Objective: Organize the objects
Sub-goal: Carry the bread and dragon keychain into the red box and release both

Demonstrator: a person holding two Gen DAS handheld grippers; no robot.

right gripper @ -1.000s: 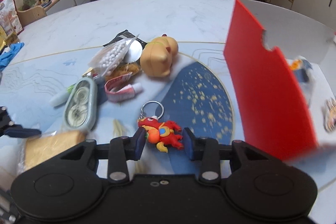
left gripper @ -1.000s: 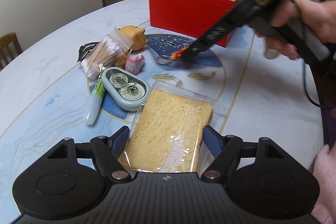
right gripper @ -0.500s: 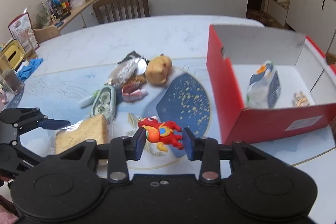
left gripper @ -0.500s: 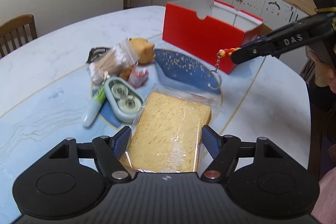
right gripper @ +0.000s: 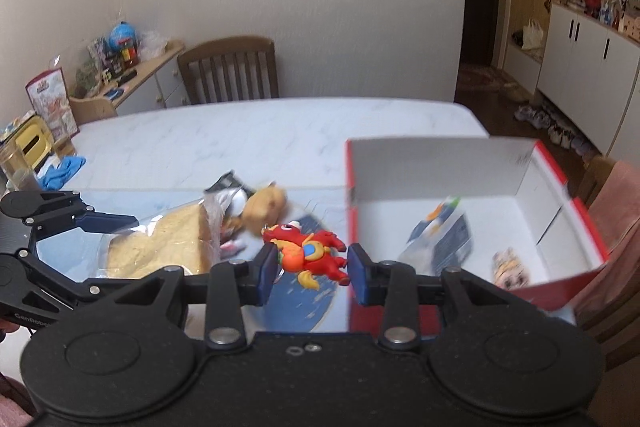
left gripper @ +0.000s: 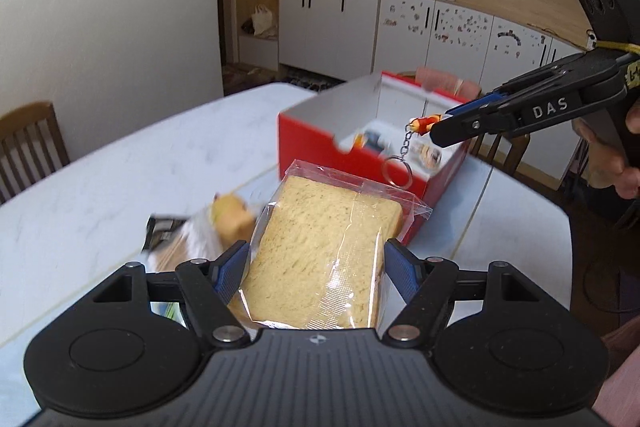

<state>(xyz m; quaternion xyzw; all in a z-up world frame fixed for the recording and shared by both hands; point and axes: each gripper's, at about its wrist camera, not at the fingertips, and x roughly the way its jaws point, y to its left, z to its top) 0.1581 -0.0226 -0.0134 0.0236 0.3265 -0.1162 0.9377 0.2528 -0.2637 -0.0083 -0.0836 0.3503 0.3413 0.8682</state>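
Observation:
My left gripper (left gripper: 316,263) is shut on a plastic-wrapped slice of bread (left gripper: 320,251) and holds it in the air above the table. The bread also shows in the right wrist view (right gripper: 160,247). My right gripper (right gripper: 312,267) is shut on a red dragon keychain (right gripper: 308,255); its chain and ring (left gripper: 398,171) hang down. It is held near the open red box (right gripper: 440,167), whose near wall shows in the left wrist view (left gripper: 312,143). The box holds a blue-and-white packet (right gripper: 440,235) and a small figure (right gripper: 508,267).
A yellow-brown squishy toy (right gripper: 266,205), a bag of cotton swabs (left gripper: 188,247) and a dark packet (left gripper: 160,227) lie on the marble table (right gripper: 240,143). Wooden chairs (right gripper: 228,71) stand at the table's edge. A pink cloth (right gripper: 616,219) hangs on a chair beside the box.
Both grippers have lifted their loads off the table. The bread now hangs in the air; the keychain has moved up and toward the red box.

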